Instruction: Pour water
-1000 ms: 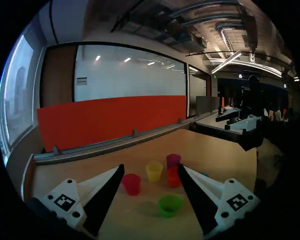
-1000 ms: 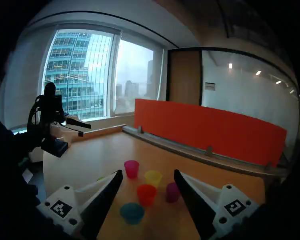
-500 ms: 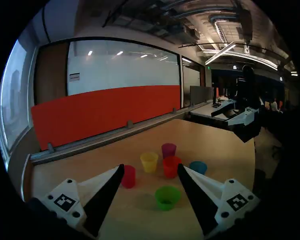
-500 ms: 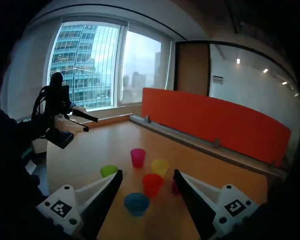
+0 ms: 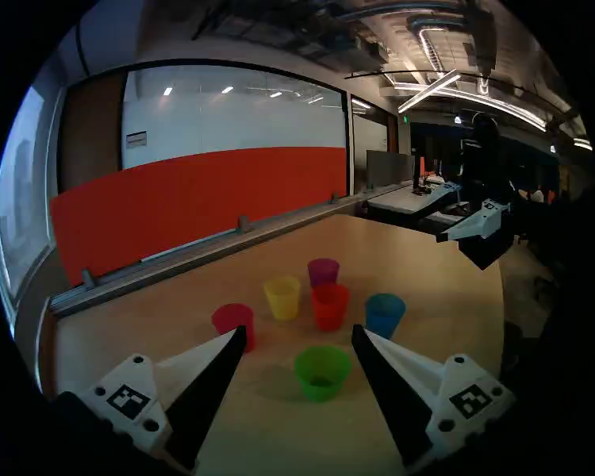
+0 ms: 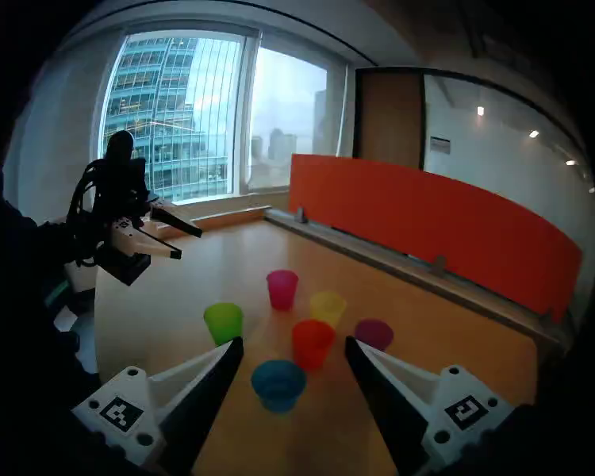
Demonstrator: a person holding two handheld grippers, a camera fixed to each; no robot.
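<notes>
1. Left gripper view: My left gripper (image 5: 296, 333) hovers over the tabletop (image 5: 424, 270), jaws spread wide and holding nothing. The green cup (image 5: 322, 373) stands just ahead between them. Behind it stand the pink cup (image 5: 234, 321), yellow cup (image 5: 282, 296), orange cup (image 5: 329, 305), purple cup (image 5: 323, 272) and blue cup (image 5: 385, 313). They are close together but not touching, spaced, I judge, so the jaws can slip round any one of them. The right gripper (image 5: 476, 230) hangs well off to the side.

2. Right gripper view: My right gripper (image 6: 291, 345) is likewise wide open and empty. The blue cup (image 6: 278, 385) is nearest, with the orange cup (image 6: 312, 343) just behind it. The left gripper (image 6: 182, 242) is held clear of the cluster, probably to keep the approach free. I cannot tell whether any cup holds water, and pouring looks not yet begun.
</notes>
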